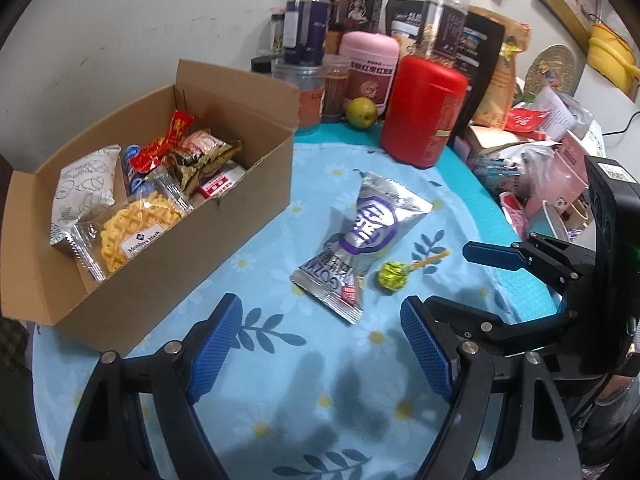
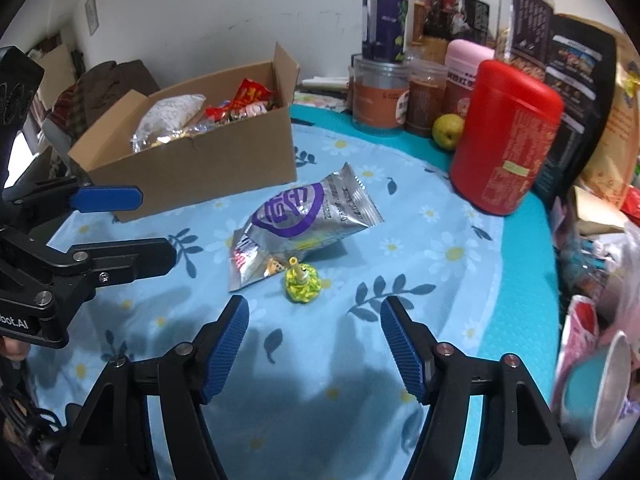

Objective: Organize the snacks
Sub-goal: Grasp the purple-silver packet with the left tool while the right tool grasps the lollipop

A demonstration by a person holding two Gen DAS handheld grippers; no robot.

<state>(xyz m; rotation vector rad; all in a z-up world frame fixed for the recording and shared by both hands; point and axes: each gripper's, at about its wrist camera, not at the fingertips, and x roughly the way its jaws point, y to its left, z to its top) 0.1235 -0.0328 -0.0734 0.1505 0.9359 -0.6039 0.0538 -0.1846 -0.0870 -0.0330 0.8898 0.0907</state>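
A silver snack packet with a purple emblem [image 1: 362, 240] [image 2: 298, 226] lies on the blue flowered tablecloth. A green-wrapped lollipop [image 1: 392, 274] [image 2: 302, 280] rests right beside it. An open cardboard box [image 1: 168, 264] [image 2: 208, 172] at the left holds several wrapped snacks. My left gripper [image 1: 316, 344] stands open above the cloth, just short of the packet, nothing between its blue pads. My right gripper [image 2: 314, 344] is open too, close in front of the lollipop, with nothing between its fingers. In each wrist view the other gripper shows at the edge.
A red canister [image 1: 424, 112] [image 2: 504, 136], a green fruit [image 1: 361, 114] [image 2: 448, 131], jars and dark snack bags crowd the back of the table. Loose packets and a paper cup [image 2: 612, 388] pile at the right edge.
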